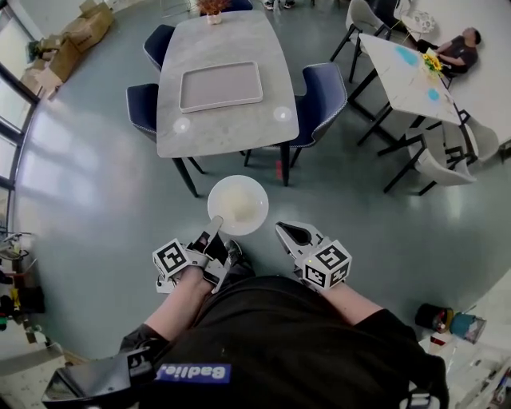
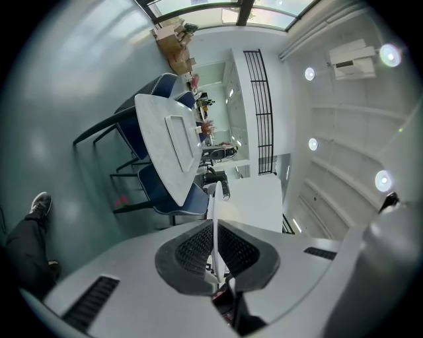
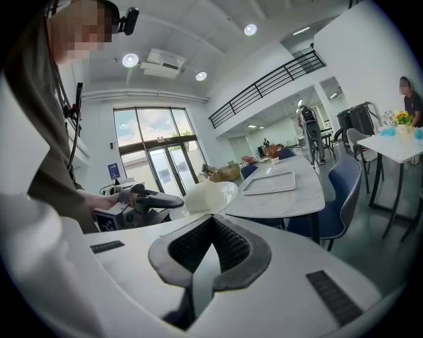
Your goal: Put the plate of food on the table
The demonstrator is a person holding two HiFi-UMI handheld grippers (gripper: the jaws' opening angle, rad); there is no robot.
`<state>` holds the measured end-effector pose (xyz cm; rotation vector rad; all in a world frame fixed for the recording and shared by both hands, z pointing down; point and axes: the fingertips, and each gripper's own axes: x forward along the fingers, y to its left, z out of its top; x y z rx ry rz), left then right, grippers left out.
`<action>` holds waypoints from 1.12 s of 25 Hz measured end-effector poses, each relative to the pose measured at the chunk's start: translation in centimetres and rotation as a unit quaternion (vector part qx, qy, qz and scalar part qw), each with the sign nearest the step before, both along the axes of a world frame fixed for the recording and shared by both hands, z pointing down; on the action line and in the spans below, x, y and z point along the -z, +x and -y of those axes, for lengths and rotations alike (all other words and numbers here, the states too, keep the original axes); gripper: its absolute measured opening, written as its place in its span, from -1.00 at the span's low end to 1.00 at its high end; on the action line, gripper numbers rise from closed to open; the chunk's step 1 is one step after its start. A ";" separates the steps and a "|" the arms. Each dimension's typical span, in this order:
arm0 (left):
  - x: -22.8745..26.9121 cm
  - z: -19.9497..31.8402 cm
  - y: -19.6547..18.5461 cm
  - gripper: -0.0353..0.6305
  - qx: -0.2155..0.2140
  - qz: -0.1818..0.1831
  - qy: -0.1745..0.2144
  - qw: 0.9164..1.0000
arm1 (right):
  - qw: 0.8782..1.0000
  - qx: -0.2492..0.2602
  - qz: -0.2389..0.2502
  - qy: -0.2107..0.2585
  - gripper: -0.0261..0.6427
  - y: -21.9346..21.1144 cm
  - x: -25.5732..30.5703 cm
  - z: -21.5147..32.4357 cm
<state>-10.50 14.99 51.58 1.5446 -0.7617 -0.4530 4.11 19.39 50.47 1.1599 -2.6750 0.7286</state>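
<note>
A white plate [image 1: 237,205] with a pale heap of food hangs over the floor in front of me. My left gripper [image 1: 215,224] is shut on its near rim. In the left gripper view the plate [image 2: 215,211] runs edge-on between the pads of that gripper [image 2: 216,231]. My right gripper [image 1: 282,232] is just right of the plate, shut, with nothing in it. In the right gripper view its pads [image 3: 228,244] meet at the tip, and the plate [image 3: 210,196] is ahead. The grey marble table [image 1: 231,124] stands a step further on.
A grey tray [image 1: 221,85] lies on the table, and a small flower pot [image 1: 213,9] stands at its far end. Blue chairs [image 1: 322,100] flank both sides. At the right a white table [image 1: 399,80] has a person [image 1: 459,50] seated beyond it. Cardboard boxes [image 1: 76,36] sit far left.
</note>
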 end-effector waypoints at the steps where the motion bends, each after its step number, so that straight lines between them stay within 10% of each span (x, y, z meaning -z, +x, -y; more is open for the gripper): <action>1: 0.0 0.9 -0.2 -0.84 -0.003 -0.001 0.001 1.000 | 1.000 -0.002 -0.001 -0.001 -0.89 -0.3 -0.1 0.8; 28: -1.3 16.4 -4.9 -0.84 -0.054 -0.001 -0.006 0.999 | 0.998 -0.051 -0.011 -0.019 -0.89 -6.6 -0.7 13.5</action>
